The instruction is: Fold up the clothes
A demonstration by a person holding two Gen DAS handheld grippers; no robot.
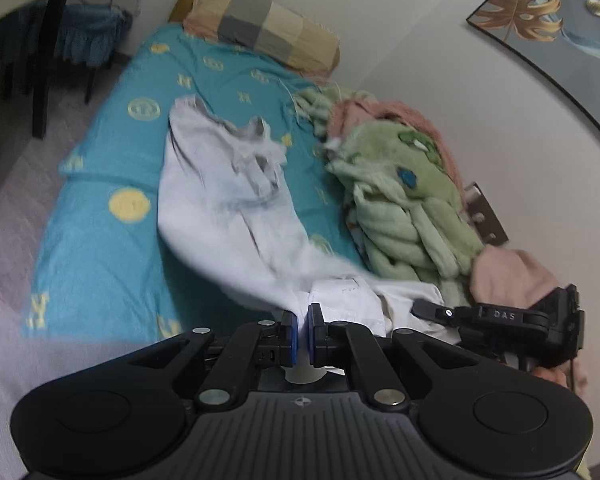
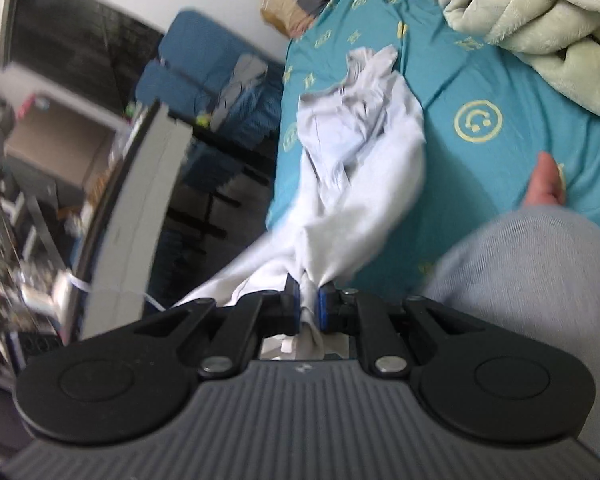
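Observation:
A white garment (image 1: 236, 208) stretches from the teal bed sheet (image 1: 112, 152) up to both grippers, crumpled at its far end. My left gripper (image 1: 302, 320) is shut on one edge of it, cloth pinched between the blue pads. In the right wrist view the same white garment (image 2: 364, 152) hangs bunched from my right gripper (image 2: 309, 296), which is shut on a gathered fold. The right gripper (image 1: 500, 316) also shows in the left wrist view, low on the right, beside the cloth.
A green fleece blanket (image 1: 400, 200) and pink cloth (image 1: 512, 276) are heaped along the wall side of the bed. A checked pillow (image 1: 260, 24) lies at the head. A person's knee in grey (image 2: 540, 272) and a foot (image 2: 544, 180) rest on the sheet. Dark chair legs (image 1: 40, 72) stand beside the bed.

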